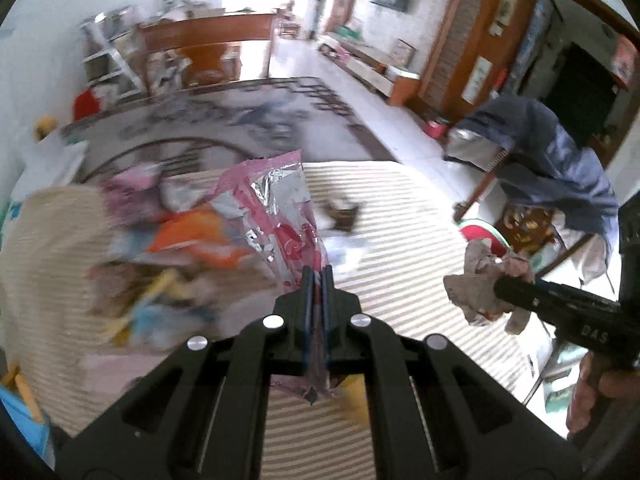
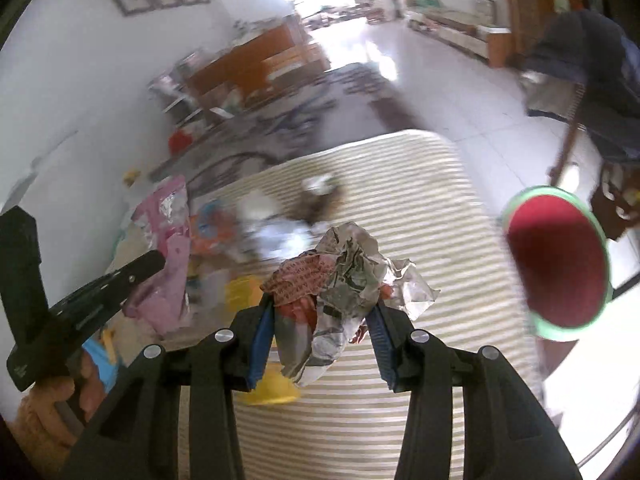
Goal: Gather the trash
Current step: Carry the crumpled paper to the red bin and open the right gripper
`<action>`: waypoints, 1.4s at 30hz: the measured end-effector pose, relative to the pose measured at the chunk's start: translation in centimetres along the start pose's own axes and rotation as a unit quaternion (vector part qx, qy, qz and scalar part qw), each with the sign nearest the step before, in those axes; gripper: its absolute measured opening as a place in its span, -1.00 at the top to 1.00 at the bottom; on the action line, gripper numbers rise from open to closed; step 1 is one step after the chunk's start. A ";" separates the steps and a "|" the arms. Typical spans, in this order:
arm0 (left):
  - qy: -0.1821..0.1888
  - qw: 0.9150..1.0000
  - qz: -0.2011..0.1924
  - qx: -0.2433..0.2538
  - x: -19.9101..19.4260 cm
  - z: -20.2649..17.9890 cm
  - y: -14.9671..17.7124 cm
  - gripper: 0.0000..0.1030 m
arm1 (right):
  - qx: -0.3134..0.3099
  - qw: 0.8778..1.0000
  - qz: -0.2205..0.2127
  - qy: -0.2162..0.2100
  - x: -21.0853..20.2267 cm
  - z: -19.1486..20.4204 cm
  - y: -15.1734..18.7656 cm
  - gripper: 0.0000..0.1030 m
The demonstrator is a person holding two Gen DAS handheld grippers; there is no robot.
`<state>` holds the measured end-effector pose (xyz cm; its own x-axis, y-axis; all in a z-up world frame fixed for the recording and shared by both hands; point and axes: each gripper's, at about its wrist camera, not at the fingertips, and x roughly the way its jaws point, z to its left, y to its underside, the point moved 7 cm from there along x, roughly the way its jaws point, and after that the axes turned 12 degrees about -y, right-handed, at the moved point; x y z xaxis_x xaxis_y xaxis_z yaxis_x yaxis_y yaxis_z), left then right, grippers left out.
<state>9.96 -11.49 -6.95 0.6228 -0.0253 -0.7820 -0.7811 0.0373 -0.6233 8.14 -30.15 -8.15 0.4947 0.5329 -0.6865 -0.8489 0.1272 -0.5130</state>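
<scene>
1. The striped mat (image 2: 400,200) is bare over its right and near parts; a claw can pass there freely.
2. A blurred heap of wrappers (image 1: 180,248) crowds the left side of the mat and blocks that way.
3. The pink foil wrapper (image 1: 276,208) in the left claw (image 1: 317,276) stands up in front of it, screening the middle.
4. The crumpled paper wad (image 2: 348,272) fills the right claw (image 2: 324,308) between its blue pads (image 2: 262,332).
5. A small dark scrap (image 1: 340,212) lies far on the mat, apart from the heap.
6. A red bin with a green rim (image 2: 560,264) stands just off the mat's right edge.
7. A chair draped in blue cloth (image 1: 552,152) closes the far right.
</scene>
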 end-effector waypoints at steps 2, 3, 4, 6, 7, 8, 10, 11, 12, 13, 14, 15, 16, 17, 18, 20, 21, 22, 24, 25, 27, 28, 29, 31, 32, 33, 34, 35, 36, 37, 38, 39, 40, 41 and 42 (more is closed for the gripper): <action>0.023 1.000 0.003 0.014 0.3 -3.6 -0.4 0.93 | 0.026 1.000 -0.008 0.010 -1.3 -3.5 -0.6 0.18; 0.031 0.999 0.005 0.018 0.4 -4.7 -0.5 0.93 | 0.032 0.999 -0.010 0.015 -1.7 -4.6 -0.8 0.18; 0.043 0.999 0.009 0.027 0.7 -6.8 -0.7 0.93 | 0.039 0.999 -0.014 0.023 -2.3 -6.3 -1.2 0.18; 0.058 0.997 0.018 0.038 1.5 -9.7 -0.7 0.93 | 0.052 0.998 -0.020 0.033 -3.3 -8.9 -1.6 0.18; 0.065 0.997 0.023 0.043 1.8 -11.0 -0.7 0.93 | 0.060 0.997 -0.024 0.039 -3.9 -10.5 -1.8 0.17; 0.074 0.996 0.027 0.048 2.1 -12.5 -0.7 0.93 | 0.069 0.996 -0.027 0.045 -4.6 -12.1 -1.9 0.17; 0.091 0.993 0.035 0.065 2.8 -15.7 -0.7 0.93 | 0.088 0.994 -0.034 0.049 -6.0 -14.5 -1.9 0.17; 0.097 0.992 0.037 0.073 3.1 -17.0 -0.8 0.93 | 0.097 0.993 -0.037 0.052 -6.5 -15.6 -2.0 0.17; 0.104 0.990 0.041 0.083 3.5 -18.7 -0.8 0.93 | 0.105 0.992 -0.040 0.058 -7.1 -16.9 -2.0 0.16; 0.112 0.989 0.045 0.090 3.8 -20.2 -0.8 0.93 | 0.110 0.991 -0.041 0.063 -7.6 -17.9 -1.9 0.16; 0.116 0.988 0.046 0.094 4.0 -21.0 -0.8 0.93 | 0.114 0.990 -0.042 0.068 -8.0 -18.9 -1.9 0.16; 0.122 0.986 0.049 0.101 4.4 -22.3 -0.9 0.93 | 0.116 0.990 -0.042 0.070 -8.4 -19.4 -1.9 0.16; 0.124 0.985 0.051 0.107 4.8 -23.4 -0.9 0.93 | 0.117 0.989 -0.043 0.073 -8.6 -20.2 -2.0 0.16; 0.126 0.984 0.052 0.114 5.1 -24.6 -1.0 0.93 | 0.117 0.989 -0.043 0.078 -8.8 -21.0 -2.2 0.16; 0.128 0.983 0.053 0.120 5.4 -25.6 -1.1 0.93 | 0.115 0.989 -0.044 0.081 -8.9 -21.4 -2.4 0.16; 0.128 0.982 0.050 0.130 5.9 -27.3 -1.5 0.89 | 0.111 0.989 -0.047 0.086 -8.9 -22.2 -2.9 0.09; 0.128 0.982 0.048 0.134 6.1 -27.9 -1.7 0.77 | 0.107 0.989 -0.051 0.091 -9.1 -22.6 -3.3 0.05; 0.127 0.981 0.047 0.136 6.2 -28.3 -1.9 0.46 | 0.105 0.989 -0.053 0.092 -9.0 -23.3 -3.7 -0.06; 0.120 0.983 0.034 0.134 6.0 -28.8 -2.4 -0.03 | 0.105 0.987 -0.062 0.101 -9.1 -24.2 -4.2 -0.34; 0.116 0.984 0.024 0.130 5.5 -28.7 -2.7 -0.19 | 0.105 0.987 -0.066 0.105 -9.2 -24.5 -4.4 -0.49; 0.109 0.986 0.012 0.127 4.7 -28.5 -3.3 -0.27 | 0.104 0.986 -0.072 0.110 -9.4 -24.7 -4.7 -0.54; 0.106 0.986 0.008 0.127 4.3 -28.5 -3.6 -0.29 | 0.103 0.986 -0.072 0.111 -9.4 -24.6 -4.8 -0.54; 0.102 0.987 0.003 0.125 3.7 -28.3 -4.0 -0.32 | 0.101 0.986 -0.070 0.113 -9.4 -24.5 -4.8 -0.56; 0.083 0.990 -0.017 0.113 1.9 -27.1 -5.1 -0.42 | 0.098 0.986 -0.068 0.114 -9.1 -24.2 -4.8 -0.58; 0.079 0.991 -0.023 0.106 1.0 -26.5 -5.6 -0.42 | 0.097 0.987 -0.067 0.113 -9.0 -23.8 -4.9 -0.58; 0.078 0.991 -0.028 0.101 0.3 -26.0 -6.1 -0.42 | 0.095 0.987 -0.065 0.111 -8.8 -23.7 -4.9 -0.58; 0.076 0.992 -0.032 0.095 -0.4 -25.5 -6.5 -0.42 | 0.092 0.988 -0.064 0.110 -8.7 -23.2 -4.9 -0.58; 0.071 0.993 -0.040 0.088 -1.3 -24.8 -7.1 -0.42 | 0.090 0.988 -0.063 0.109 -8.5 -22.9 -4.9 -0.58; 0.068 0.993 -0.047 0.082 -2.1 -24.1 -7.6 -0.42 | 0.085 0.989 -0.061 0.107 -8.3 -22.2 -4.9 -0.58; 0.064 0.994 -0.054 0.077 -3.0 -23.3 -8.0 -0.42 | 0.080 0.989 -0.061 0.104 -8.1 -21.5 -5.0 -0.58; 0.061 0.994 -0.059 0.074 -3.5 -22.6 -8.2 -0.42 | 0.075 0.990 -0.060 0.102 -8.0 -20.8 -5.0 -0.58; 0.056 0.994 -0.067 0.070 -4.3 -21.8 -8.6 -0.42 | 0.071 0.991 -0.060 0.100 -7.8 -20.3 -5.1 -0.58; 0.051 0.994 -0.075 0.066 -5.0 -21.1 -9.0 -0.42 | 0.066 0.991 -0.060 0.097 -7.6 -19.5 -5.2 -0.58; 0.046 0.994 -0.081 0.064 -5.5 -20.6 -9.2 -0.42 | 0.060 0.992 -0.060 0.095 -7.4 -18.7 -5.2 -0.58; 0.040 0.993 -0.091 0.062 -6.1 -19.8 -9.5 -0.42 | 0.056 0.992 -0.059 0.095 -7.3 -18.1 -5.3 -0.58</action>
<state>12.69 -31.48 3.69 0.7437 -0.1215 -0.6573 -0.6414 0.1474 -0.7529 12.43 -49.87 -9.80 0.6093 0.3431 -0.7149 -0.7929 0.2769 -0.5429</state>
